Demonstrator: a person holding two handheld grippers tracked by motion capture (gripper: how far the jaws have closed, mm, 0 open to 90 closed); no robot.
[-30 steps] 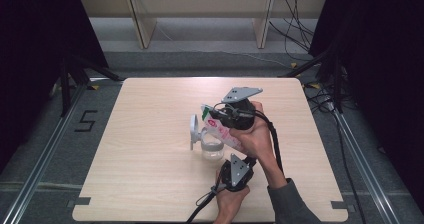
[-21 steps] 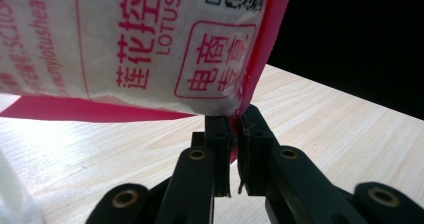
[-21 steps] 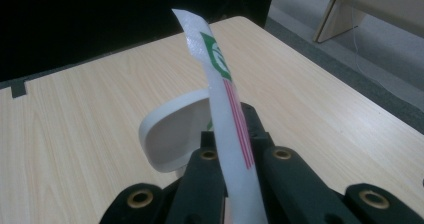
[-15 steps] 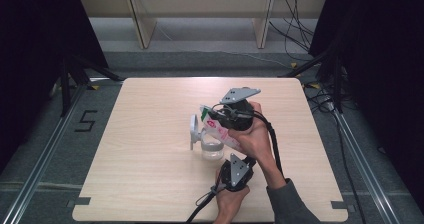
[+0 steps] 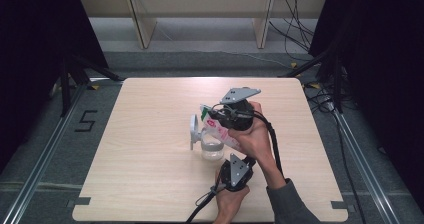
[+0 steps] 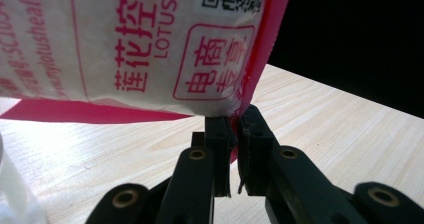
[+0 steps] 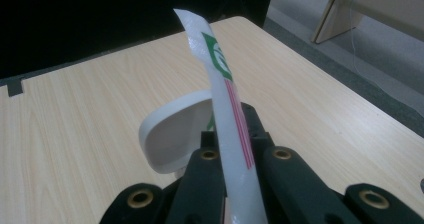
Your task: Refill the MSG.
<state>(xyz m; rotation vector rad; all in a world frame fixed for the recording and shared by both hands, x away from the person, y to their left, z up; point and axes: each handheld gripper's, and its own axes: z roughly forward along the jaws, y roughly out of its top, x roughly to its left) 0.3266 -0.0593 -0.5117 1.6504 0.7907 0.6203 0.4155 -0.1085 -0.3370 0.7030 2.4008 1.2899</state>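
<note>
A white and red packet (image 5: 220,129) with a green top corner hangs tilted over a clear jar (image 5: 212,148) whose white flip lid (image 5: 193,131) stands open. My right gripper (image 5: 214,118) is shut on the packet's upper edge (image 7: 220,84). The white lid (image 7: 172,131) lies just beyond its jaws. My left gripper (image 5: 234,158) comes up from the near side and is shut on the packet's lower red seam (image 6: 240,96). The packet's printed face (image 6: 150,44) spreads above its jaws. The jar's contents are too blurred to tell.
The light wooden table (image 5: 150,184) has bare room to the left, at the back and at the right. Its near edge lies close behind the left hand. Cables trail from both grippers toward the person. A shelf frame (image 5: 200,14) stands on the floor beyond the table.
</note>
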